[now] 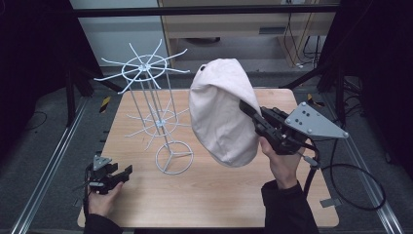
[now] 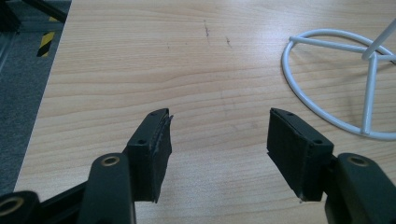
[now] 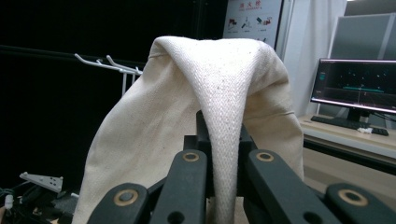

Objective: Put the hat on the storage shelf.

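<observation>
The right tongs (image 1: 249, 111) are clamping a fold of the cream cap (image 1: 223, 112), which is hanging in the air above the worktop (image 1: 219, 190), just to the right of the white wire rack (image 1: 156, 109) and clear of it. In the right gripper view the right tongs' jaws are pressing from both sides on a thick doubled band of the cap (image 3: 219, 116), and the rest of the cloth is draping down and around them. The cap is showing a coarse woven twill, soft and rounded at the crown, with a small eyelet near the top. The rack is made of thin white wire, with curved prongs spreading from a ring at its top and a round base ring on the pale wood-grain worktop. The left tongs (image 1: 118, 174) are resting low at the near left of the worktop, well apart from the cap, their jaws standing apart with nothing between them (image 2: 217, 140). The cap's lower edge is hiding behind the jaws, and the rack's base (image 2: 345, 84) is being cut off at the frame edge in the left gripper view.
</observation>
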{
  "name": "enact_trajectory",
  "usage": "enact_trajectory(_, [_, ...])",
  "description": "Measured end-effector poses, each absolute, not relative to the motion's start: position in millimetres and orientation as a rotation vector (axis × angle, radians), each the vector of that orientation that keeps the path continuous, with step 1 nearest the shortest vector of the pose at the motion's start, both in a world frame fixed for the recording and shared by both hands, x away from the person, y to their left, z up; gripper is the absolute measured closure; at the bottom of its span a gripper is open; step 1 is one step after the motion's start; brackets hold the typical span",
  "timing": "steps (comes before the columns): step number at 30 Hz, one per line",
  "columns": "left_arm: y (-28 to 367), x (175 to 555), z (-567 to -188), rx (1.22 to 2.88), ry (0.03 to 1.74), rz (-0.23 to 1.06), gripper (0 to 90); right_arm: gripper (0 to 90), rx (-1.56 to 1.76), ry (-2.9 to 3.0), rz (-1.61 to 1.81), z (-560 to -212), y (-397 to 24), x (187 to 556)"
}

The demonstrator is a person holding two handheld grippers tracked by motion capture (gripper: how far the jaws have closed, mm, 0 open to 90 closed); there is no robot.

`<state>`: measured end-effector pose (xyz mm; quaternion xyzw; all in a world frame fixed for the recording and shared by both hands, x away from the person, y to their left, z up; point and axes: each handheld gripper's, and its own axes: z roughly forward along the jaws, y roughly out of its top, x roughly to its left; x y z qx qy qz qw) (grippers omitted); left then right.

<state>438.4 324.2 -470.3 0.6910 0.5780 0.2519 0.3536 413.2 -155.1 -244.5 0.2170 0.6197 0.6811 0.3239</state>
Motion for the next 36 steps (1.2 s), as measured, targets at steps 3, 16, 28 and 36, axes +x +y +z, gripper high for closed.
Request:
enact_trajectory(3, [324, 439, -470, 1.788, 1.496, 0.651, 39.7, 88.2, 0.559, 1.620, 1.795, -240, -151, 416])
enact_trajectory(16, [324, 438, -470, 1.790, 1.493, 0.649, 39.8, 88.1, 0.516, 1.600, 1.843, -212, -128, 436])
enact_trajectory(28, [324, 439, -470, 1.791, 1.491, 0.647, 39.8, 88.1, 0.518, 1.665, 1.829, -215, -101, 462])
enact_trajectory(36, [323, 439, -470, 1.797, 1.490, 0.645, 39.9, 88.0, 0.498, 1.697, 1.830, -227, -97, 465])
